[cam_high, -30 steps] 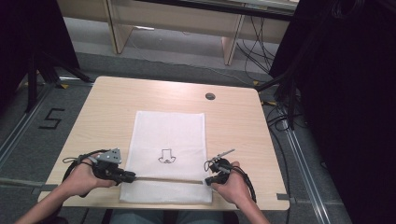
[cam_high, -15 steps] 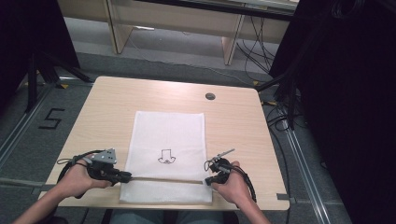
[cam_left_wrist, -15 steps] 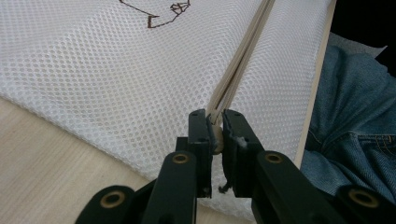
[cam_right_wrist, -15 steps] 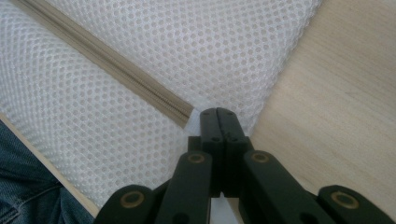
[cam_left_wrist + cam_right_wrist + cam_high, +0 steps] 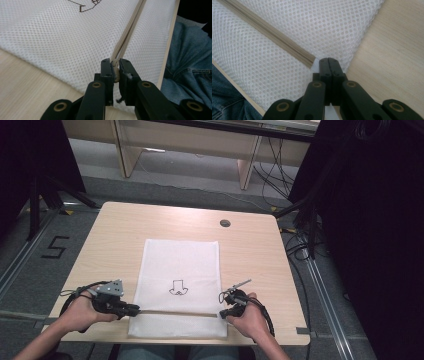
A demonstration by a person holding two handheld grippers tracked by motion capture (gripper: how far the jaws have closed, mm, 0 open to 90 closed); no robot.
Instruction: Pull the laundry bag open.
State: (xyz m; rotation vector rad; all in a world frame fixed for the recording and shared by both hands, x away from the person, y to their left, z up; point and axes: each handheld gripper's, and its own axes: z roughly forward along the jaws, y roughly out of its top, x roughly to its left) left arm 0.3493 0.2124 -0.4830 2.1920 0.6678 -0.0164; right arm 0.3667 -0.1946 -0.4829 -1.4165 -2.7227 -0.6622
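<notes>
Two tools on the zipper of a mesh bag

A white mesh bag (image 5: 181,285) lies flat in the middle of the bench (image 5: 115,235), with a small black drawing (image 5: 178,288) on it. A beige zipper (image 5: 175,312) runs across the bag near its 6 o'clock edge. The left tool (image 5: 115,71) is at the 9 o'clock end of the zipper and is clenched on the zipper pull (image 5: 116,75). The right tool (image 5: 328,65) is at the 3 o'clock end, its jaws pressed together on the mesh just beside the zipper end. A round hole (image 5: 225,223) is in the bench toward 1 o'clock.
</notes>
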